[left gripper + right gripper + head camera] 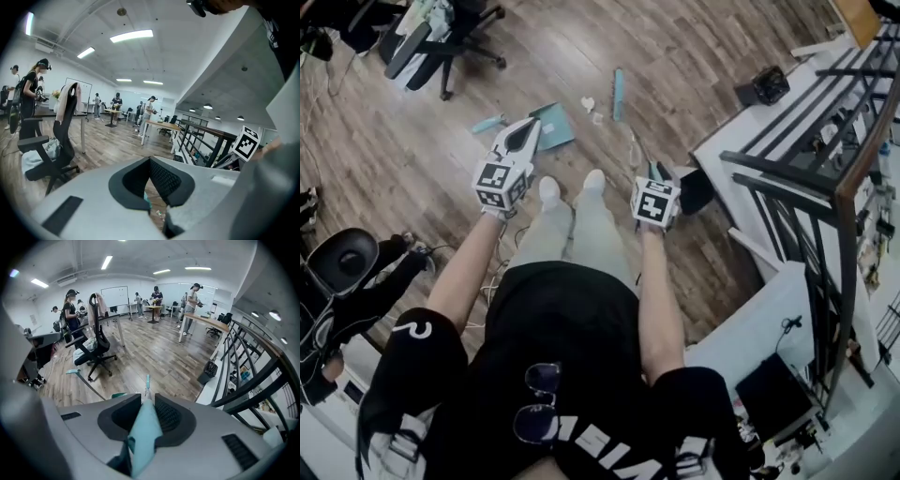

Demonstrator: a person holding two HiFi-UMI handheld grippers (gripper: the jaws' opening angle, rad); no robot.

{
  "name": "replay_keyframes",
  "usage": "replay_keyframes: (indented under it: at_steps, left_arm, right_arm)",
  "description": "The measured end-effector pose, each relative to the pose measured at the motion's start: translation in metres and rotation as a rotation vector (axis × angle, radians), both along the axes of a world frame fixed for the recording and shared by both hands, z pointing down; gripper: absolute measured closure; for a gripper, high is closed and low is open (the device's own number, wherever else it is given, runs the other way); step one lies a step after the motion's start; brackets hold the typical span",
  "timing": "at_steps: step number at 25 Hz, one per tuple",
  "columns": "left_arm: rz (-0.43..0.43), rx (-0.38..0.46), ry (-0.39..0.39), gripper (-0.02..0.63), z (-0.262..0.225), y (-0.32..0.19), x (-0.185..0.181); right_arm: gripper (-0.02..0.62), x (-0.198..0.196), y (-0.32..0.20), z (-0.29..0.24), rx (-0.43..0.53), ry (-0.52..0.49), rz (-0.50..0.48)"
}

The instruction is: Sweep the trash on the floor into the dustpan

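Note:
A teal dustpan (551,127) stands on the wood floor ahead of my feet, and its long handle ends in a teal grip (487,123). Small pale trash scraps (589,103) lie just right of it. My left gripper (528,125) hovers beside the dustpan with its jaws shut and nothing between them (150,160). My right gripper (654,173) is shut on the teal broom handle (143,432). The broom's head (619,94) rests on the floor beyond the trash and shows small past the jaws (147,379). The dustpan (119,394) also shows in the right gripper view.
An office chair (441,47) stands at the far left and a black stool (342,258) at the near left. A white desk (759,127) with a dark metal railing (825,178) fills the right side. Several people work at tables far off.

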State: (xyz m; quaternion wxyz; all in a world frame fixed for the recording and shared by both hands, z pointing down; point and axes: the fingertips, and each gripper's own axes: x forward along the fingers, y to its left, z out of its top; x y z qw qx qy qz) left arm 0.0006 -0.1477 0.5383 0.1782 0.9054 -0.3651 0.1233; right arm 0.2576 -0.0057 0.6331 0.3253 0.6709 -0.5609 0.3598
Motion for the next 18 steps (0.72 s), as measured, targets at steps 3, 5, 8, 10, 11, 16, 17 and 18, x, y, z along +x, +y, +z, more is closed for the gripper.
replay_keyframes:
  at_steps: [3, 5, 8, 10, 11, 16, 17, 18]
  left_arm:
    - [-0.038, -0.021, 0.005, 0.607, 0.017, -0.014, 0.014]
    - [-0.058, -0.032, 0.005, 0.607, 0.031, -0.022, 0.021]
    - [-0.085, -0.046, 0.001, 0.607, 0.053, -0.032, 0.027]
    - [-0.098, -0.052, -0.004, 0.607, 0.069, -0.042, 0.03]
    - [-0.104, -0.053, -0.007, 0.607, 0.077, -0.048, 0.032]
    - [-0.139, -0.082, -0.028, 0.607, 0.119, -0.061, 0.032]
    - [-0.145, -0.092, -0.032, 0.607, 0.126, -0.061, 0.031]
    - [-0.149, -0.101, -0.036, 0.607, 0.134, -0.06, 0.03]
  right_arm:
    - [0.511, 0.015, -0.023, 0.02, -0.028, -0.004, -0.04]
    - [0.511, 0.022, -0.036, 0.034, -0.049, -0.002, -0.065]
    - [0.511, 0.027, -0.052, 0.058, -0.085, -0.001, -0.096]
    - [0.511, 0.031, -0.063, 0.076, -0.099, 0.01, -0.109]
    - [0.51, 0.034, -0.069, 0.086, -0.105, 0.016, -0.111]
    - [0.511, 0.037, -0.082, 0.134, -0.183, 0.049, -0.117]
    - [0.511, 0.035, -0.084, 0.142, -0.196, 0.063, -0.127]
    - [0.51, 0.033, -0.087, 0.148, -0.206, 0.072, -0.136]
